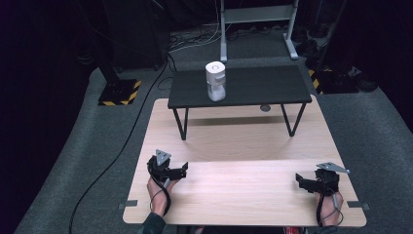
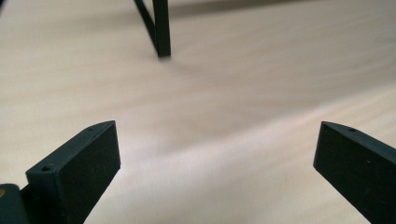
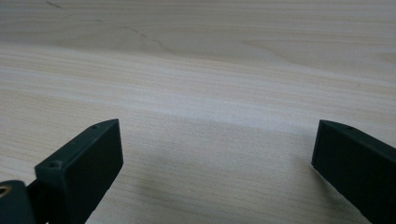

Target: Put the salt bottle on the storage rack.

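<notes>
A pale wooden table [image 1: 243,195] spreads out before you, and on its far half stands a low black side table [image 1: 272,85] on thin metal legs, one leg [image 2: 161,28] looming ahead in the left gripper view. On that dark top, towards its left, a white cylindrical bottle [image 1: 215,80] stands upright, well apart from both of your tools. Your left gripper [image 1: 182,169] rests at the near left of the wooden table and your right gripper [image 1: 298,179] at the near right, each with its jaws spread wide and nothing between them, bare wood grain below. This looks like the start position, with the reach not yet begun. The next move likely calls for lifting one gripper over the raised edge and squaring its spread jaws around the bottle's body.
</notes>
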Demonstrator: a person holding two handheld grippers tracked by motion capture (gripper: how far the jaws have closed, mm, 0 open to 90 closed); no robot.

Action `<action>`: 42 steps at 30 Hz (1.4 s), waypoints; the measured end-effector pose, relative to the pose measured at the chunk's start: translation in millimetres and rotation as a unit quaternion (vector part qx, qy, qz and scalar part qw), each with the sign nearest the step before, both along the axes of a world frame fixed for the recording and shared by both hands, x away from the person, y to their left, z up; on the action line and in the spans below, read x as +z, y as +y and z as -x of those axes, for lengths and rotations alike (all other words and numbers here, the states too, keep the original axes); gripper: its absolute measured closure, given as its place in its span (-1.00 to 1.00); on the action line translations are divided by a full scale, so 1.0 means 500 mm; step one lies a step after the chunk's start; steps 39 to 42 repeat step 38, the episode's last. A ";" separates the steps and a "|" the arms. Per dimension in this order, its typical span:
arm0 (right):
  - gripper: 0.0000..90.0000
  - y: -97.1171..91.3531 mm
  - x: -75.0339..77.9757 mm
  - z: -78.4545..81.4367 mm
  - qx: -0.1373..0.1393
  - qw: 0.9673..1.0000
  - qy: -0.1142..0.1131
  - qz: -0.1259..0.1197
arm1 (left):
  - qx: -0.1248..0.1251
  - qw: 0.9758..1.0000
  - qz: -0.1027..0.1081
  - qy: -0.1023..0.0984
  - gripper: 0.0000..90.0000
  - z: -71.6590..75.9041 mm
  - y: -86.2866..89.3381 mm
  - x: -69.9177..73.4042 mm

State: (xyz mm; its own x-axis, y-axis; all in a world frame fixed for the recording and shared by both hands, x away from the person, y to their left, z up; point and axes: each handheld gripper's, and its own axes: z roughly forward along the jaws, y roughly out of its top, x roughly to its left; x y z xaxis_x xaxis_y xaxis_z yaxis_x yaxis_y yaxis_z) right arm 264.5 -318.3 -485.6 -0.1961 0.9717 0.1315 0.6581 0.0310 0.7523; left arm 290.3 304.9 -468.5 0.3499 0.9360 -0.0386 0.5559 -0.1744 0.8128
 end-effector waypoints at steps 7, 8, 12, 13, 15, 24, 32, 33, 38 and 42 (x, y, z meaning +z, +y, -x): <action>-0.99 0.004 0.002 -0.002 -0.002 1.000 0.004 0.004 | -0.004 1.000 -0.002 0.015 -1.00 0.006 -0.006 -0.026; -0.99 0.005 0.002 -0.002 -0.002 1.000 0.004 0.005 | -0.004 1.000 -0.002 0.011 -1.00 0.009 -0.006 -0.027; -0.99 0.006 0.002 0.000 -0.004 1.000 0.002 0.006 | -0.010 1.000 -0.002 0.017 -1.00 0.004 -0.005 -0.025; -0.99 0.006 0.001 0.001 -0.004 1.000 0.000 0.006 | -0.011 1.000 -0.001 0.019 -1.00 0.003 -0.004 -0.025; -0.99 0.006 0.001 0.003 -0.005 1.000 -0.001 0.006 | -0.010 1.000 0.000 0.023 -1.00 0.001 -0.003 -0.024; -0.99 0.009 0.002 0.001 -0.004 1.000 0.000 0.009 | -0.027 0.998 -0.026 0.050 -1.00 -0.019 -0.016 -0.013; -0.99 0.010 0.001 0.002 -0.005 1.000 -0.001 0.011 | -0.031 0.996 -0.057 0.060 -1.00 -0.026 -0.039 -0.008; -0.99 0.010 0.001 0.003 -0.005 1.000 -0.002 0.011 | -0.033 0.996 -0.058 0.060 -1.00 -0.026 -0.038 -0.007; -0.99 0.009 0.001 0.003 -0.003 1.000 -0.002 0.010 | -0.034 0.996 -0.058 0.060 -0.99 -0.026 -0.038 -0.007; -0.99 0.009 0.001 0.003 -0.003 1.000 -0.002 0.010 | -0.034 0.996 -0.058 0.060 -0.99 -0.026 -0.038 -0.007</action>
